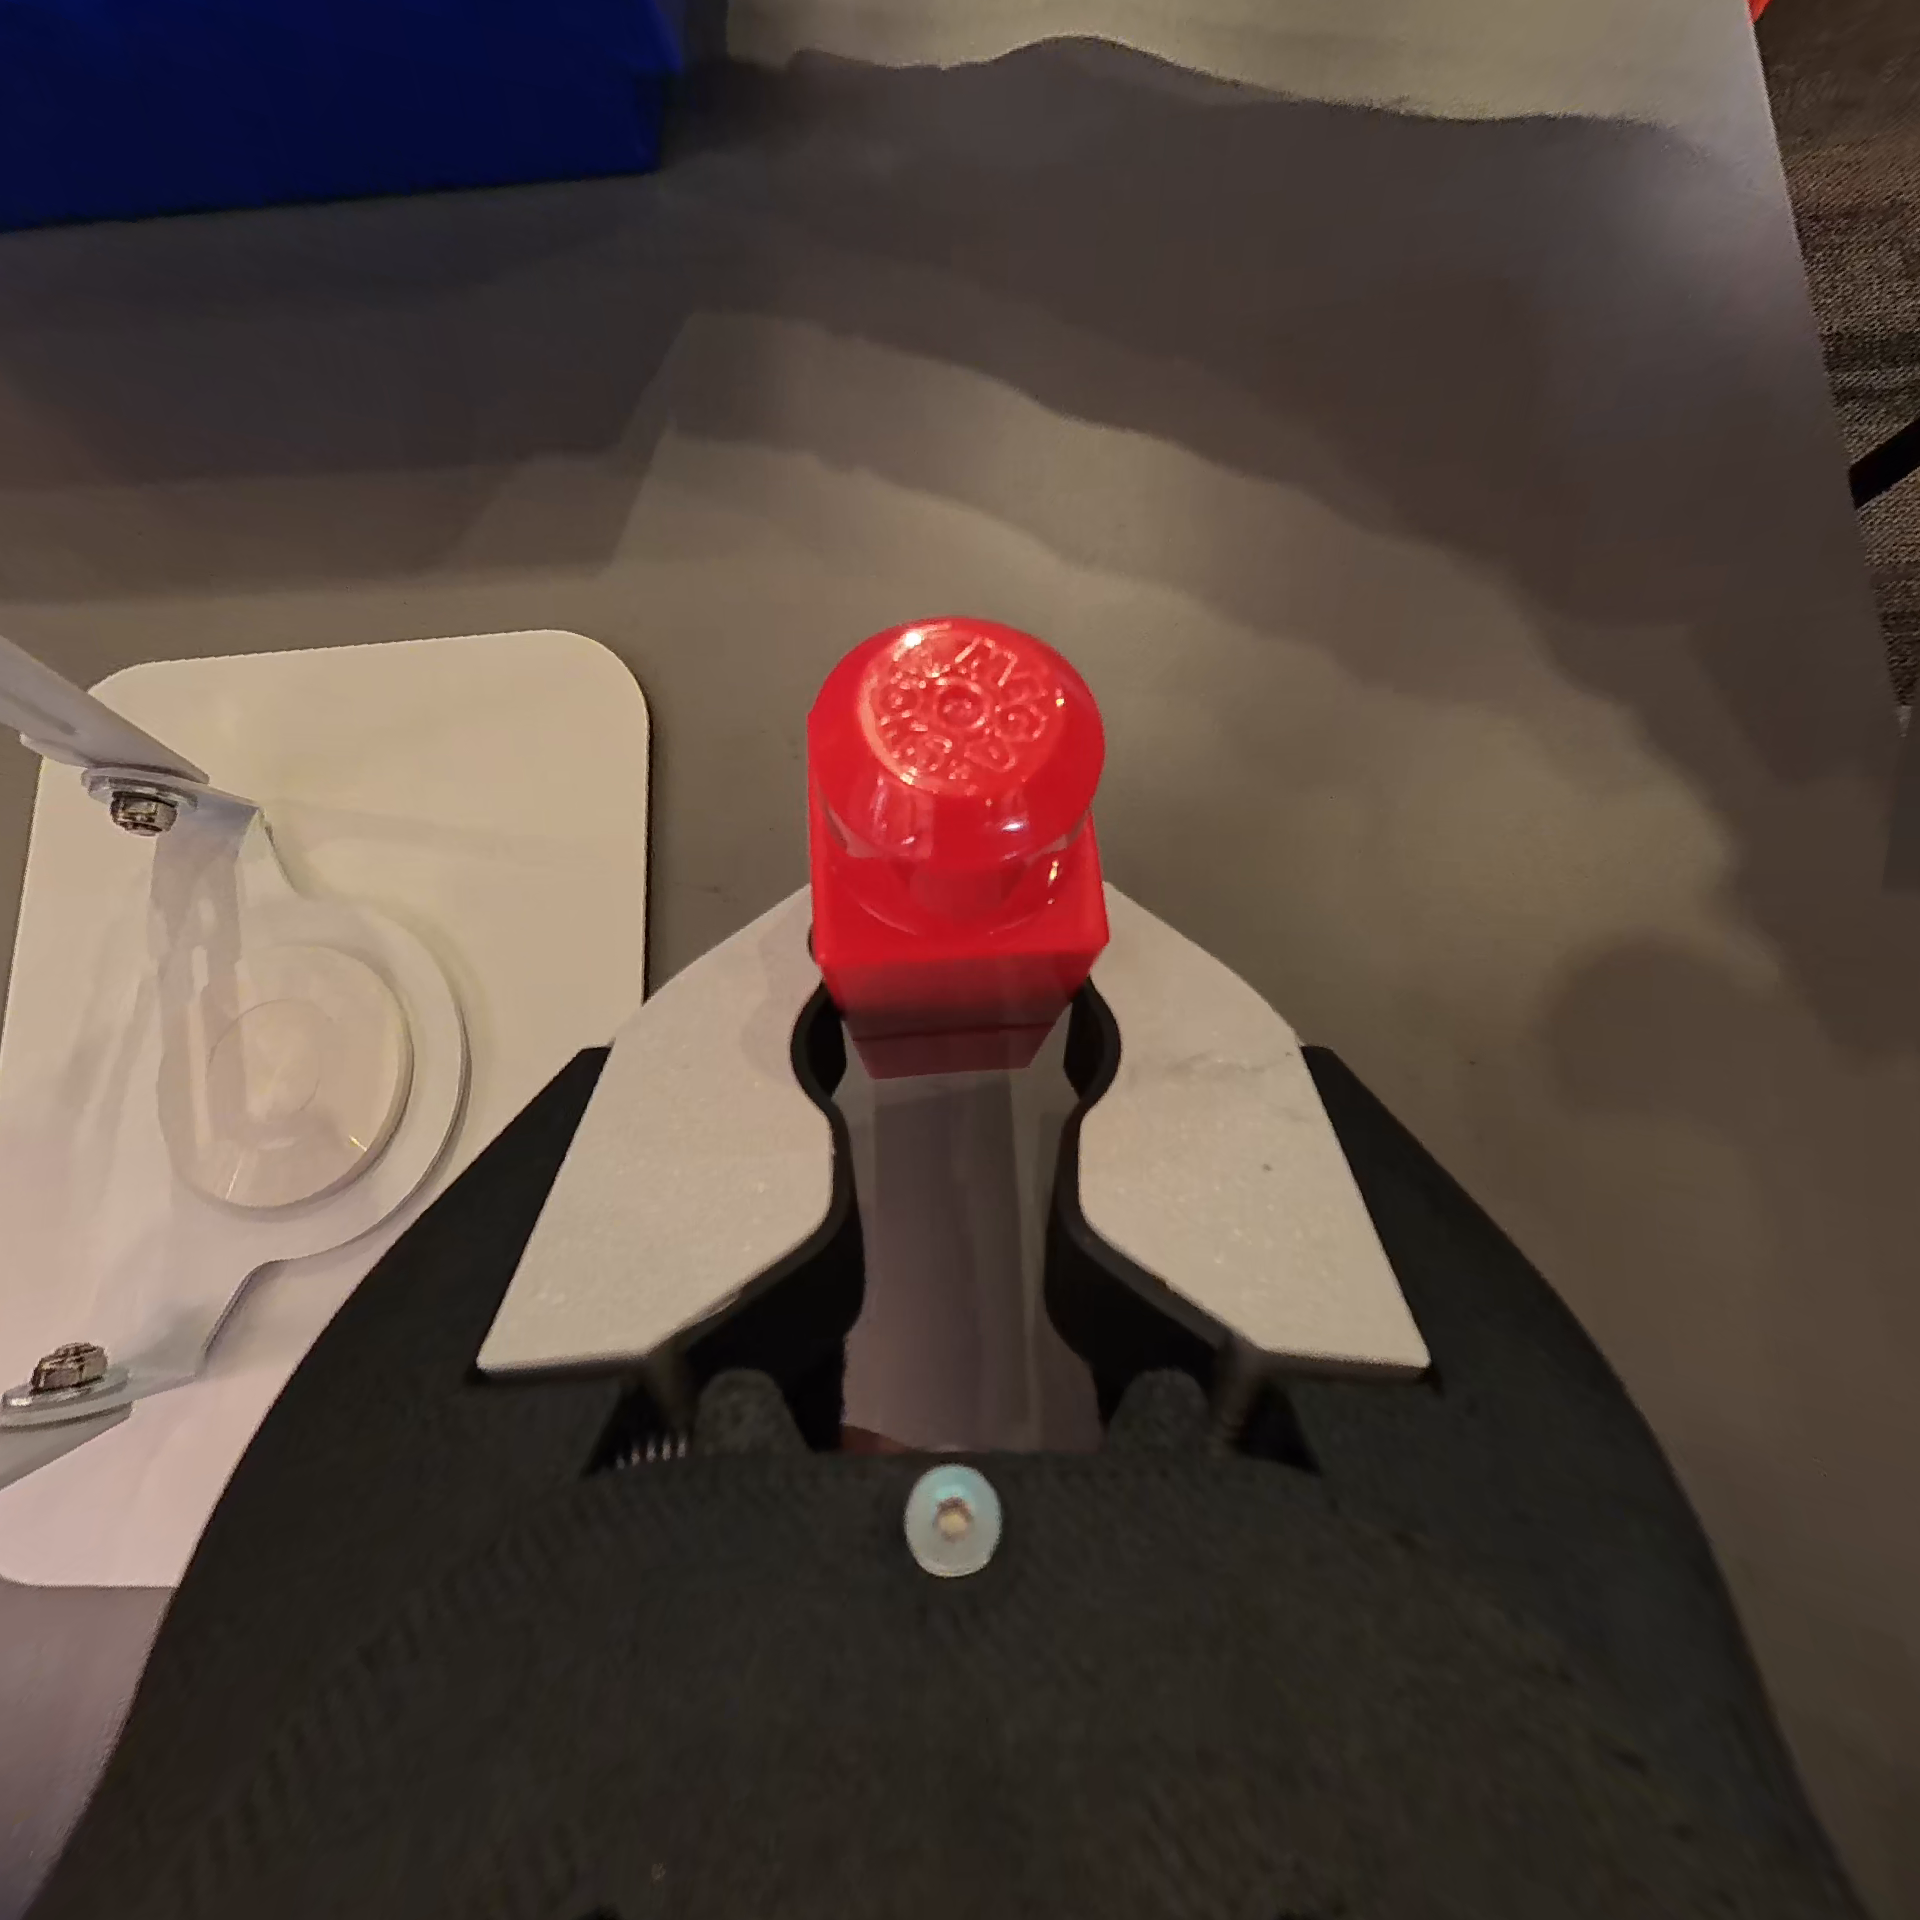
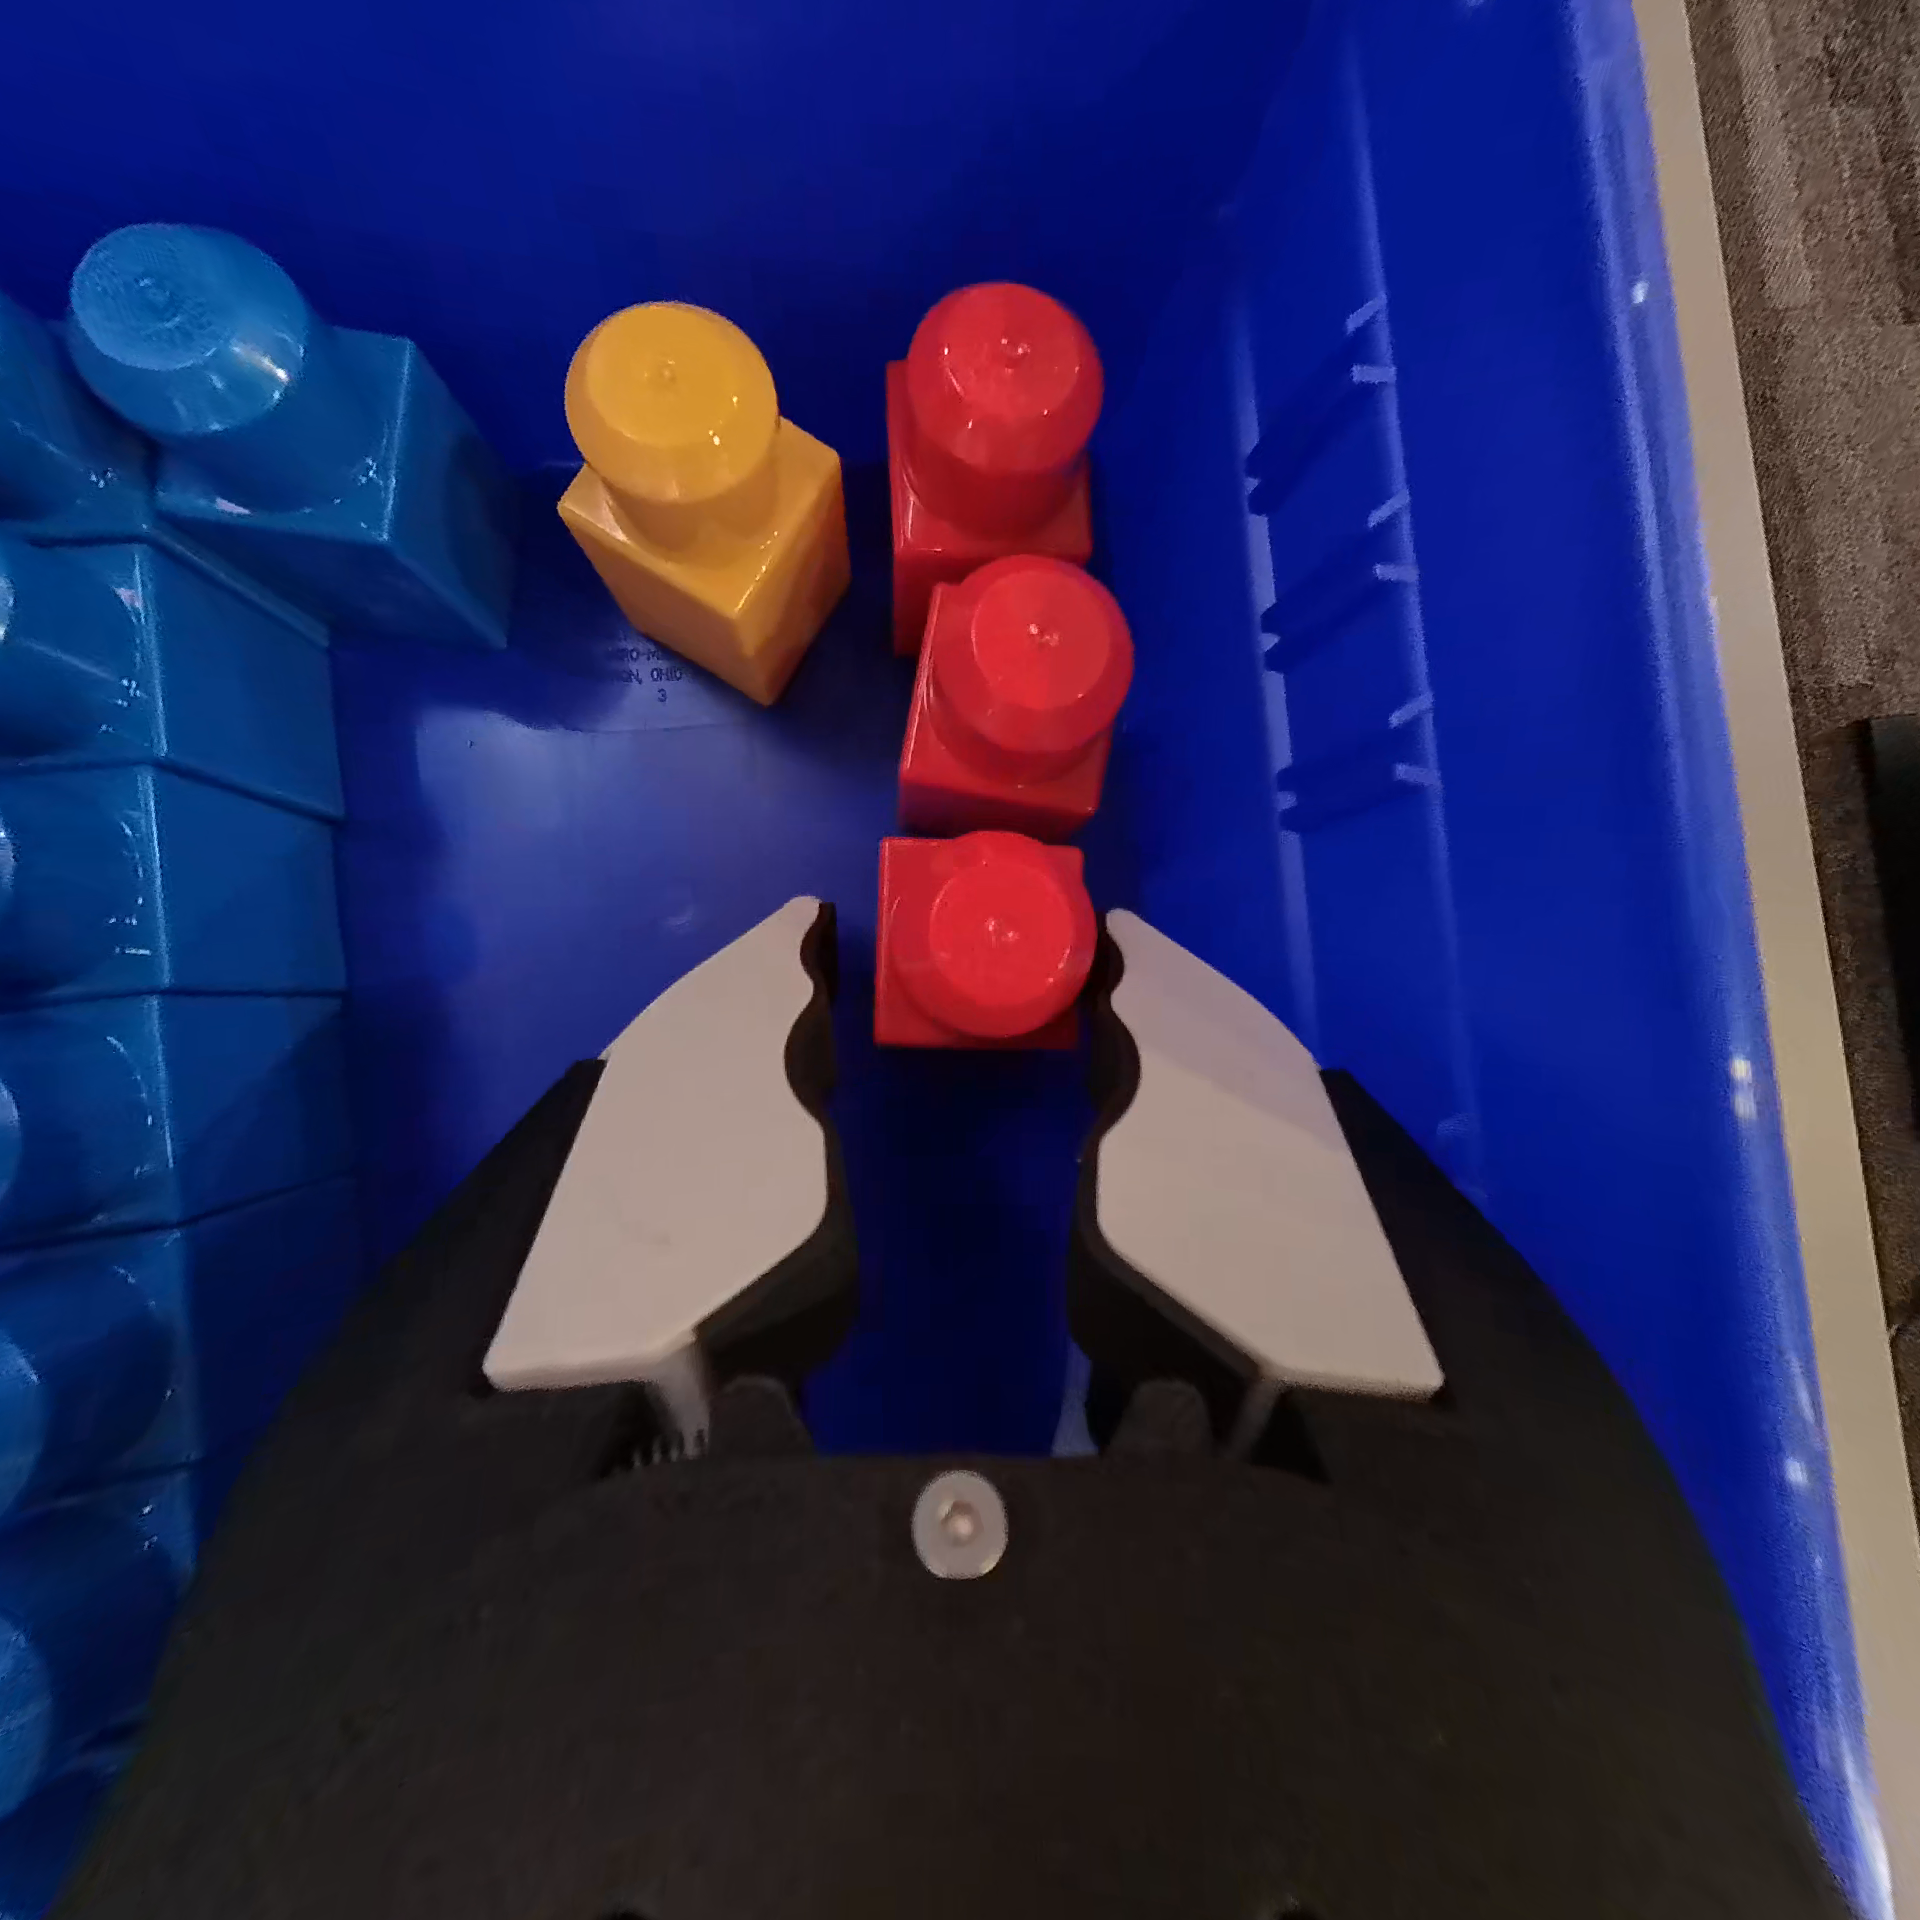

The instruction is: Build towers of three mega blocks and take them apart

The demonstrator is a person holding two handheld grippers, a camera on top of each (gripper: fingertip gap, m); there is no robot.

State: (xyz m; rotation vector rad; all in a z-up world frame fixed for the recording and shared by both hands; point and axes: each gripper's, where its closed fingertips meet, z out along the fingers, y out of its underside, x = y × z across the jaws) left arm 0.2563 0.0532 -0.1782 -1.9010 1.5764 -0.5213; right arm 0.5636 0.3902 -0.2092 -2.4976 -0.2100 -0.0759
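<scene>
A matte grey table (image 1: 1247,436) fills the left wrist view, smooth and crossed by soft wavy shadows; dark speckled carpet (image 1: 1860,208) shows past its right edge, and a corner of the blue bin (image 1: 312,94) sits at the far left; on the table to the left lies a white rounded-corner card (image 1: 416,790) with a clear plastic bracket (image 1: 270,1060) bolted over it. The left gripper (image 1: 956,997) is clenched on a stack of glossy red blocks (image 1: 956,914), its pale grey fingers (image 1: 727,1122) with black inner edges pressing the square body from both sides while the round, embossed stud stands upright above them. In the right wrist view, the bin's floor (image 2: 623,935) is shiny moulded plastic with ribbed walls; three red blocks stand in a row near the right wall, a yellow block (image 2: 707,520) sits tilted beside the farthest, and larger blue blocks (image 2: 166,831) line the left side. The right gripper (image 2: 961,977) is spread open around the nearest red block (image 2: 977,945); blue floor shows between the left finger and the block, so nothing is gripped.
</scene>
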